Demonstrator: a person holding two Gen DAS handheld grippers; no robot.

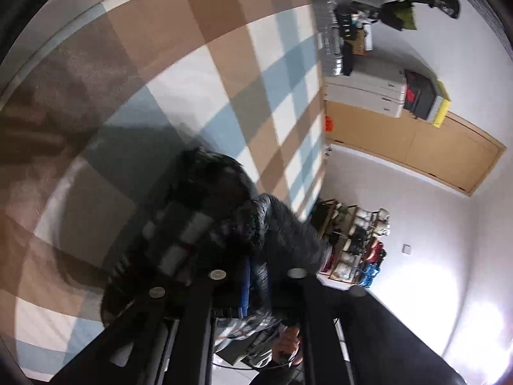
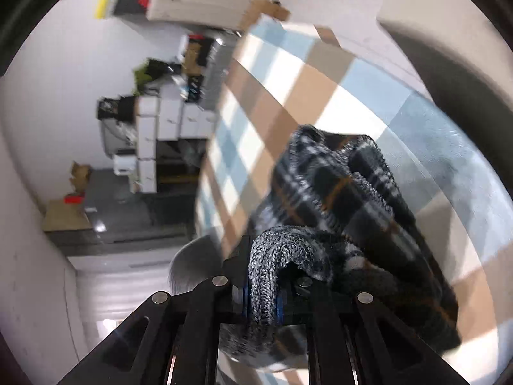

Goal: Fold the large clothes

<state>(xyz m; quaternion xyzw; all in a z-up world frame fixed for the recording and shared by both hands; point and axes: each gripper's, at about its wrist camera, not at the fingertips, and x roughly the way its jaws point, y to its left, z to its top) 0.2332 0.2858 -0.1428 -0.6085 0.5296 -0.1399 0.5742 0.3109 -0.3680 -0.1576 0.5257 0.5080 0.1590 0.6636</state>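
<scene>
The big checked bed cover (image 2: pixel 298 96) lies under the dark plaid knit garment (image 2: pixel 352 192), which hangs between both hands; the right gripper (image 2: pixel 261 301) and left gripper (image 1: pixel 253 288) each pinch an edge

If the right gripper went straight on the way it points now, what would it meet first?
Probably the plaid garment the right gripper already holds, bunched just ahead; beyond it, the checkered cloth. Depth is unclear.
</scene>
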